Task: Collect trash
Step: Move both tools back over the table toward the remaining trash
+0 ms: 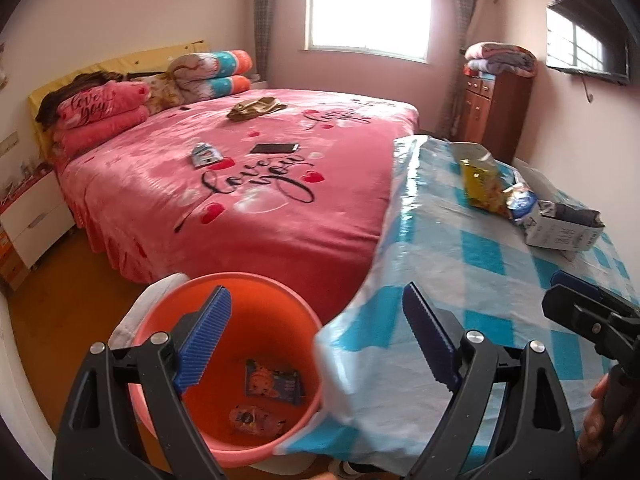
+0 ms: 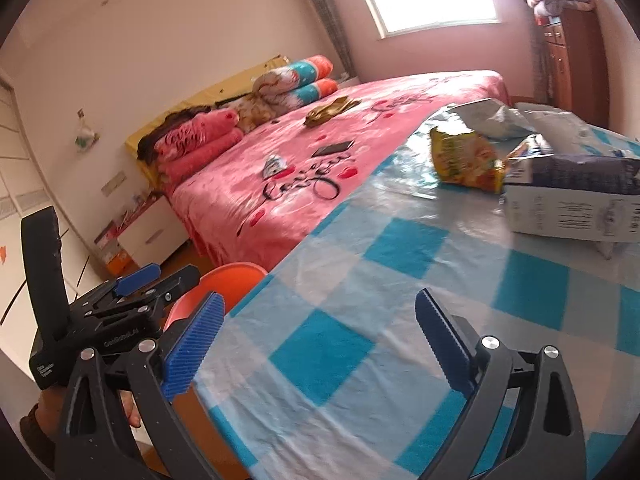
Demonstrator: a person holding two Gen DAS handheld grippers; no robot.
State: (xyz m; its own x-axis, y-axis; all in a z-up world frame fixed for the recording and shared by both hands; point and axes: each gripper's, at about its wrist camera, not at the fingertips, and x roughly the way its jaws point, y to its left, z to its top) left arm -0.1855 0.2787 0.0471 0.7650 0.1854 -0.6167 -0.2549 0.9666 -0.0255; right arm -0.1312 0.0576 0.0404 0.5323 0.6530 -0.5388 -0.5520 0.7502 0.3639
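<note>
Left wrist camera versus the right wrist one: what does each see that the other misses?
Only the left view looks into the orange bin, showing two wrappers at its bottom, plus a wall screen. Only the right view shows white drawers along the left wall. Both share the pink bed, the checked tablecloth, the yellow snack bag, the box and a phone. Both grippers, left and right, are open and empty.
</note>
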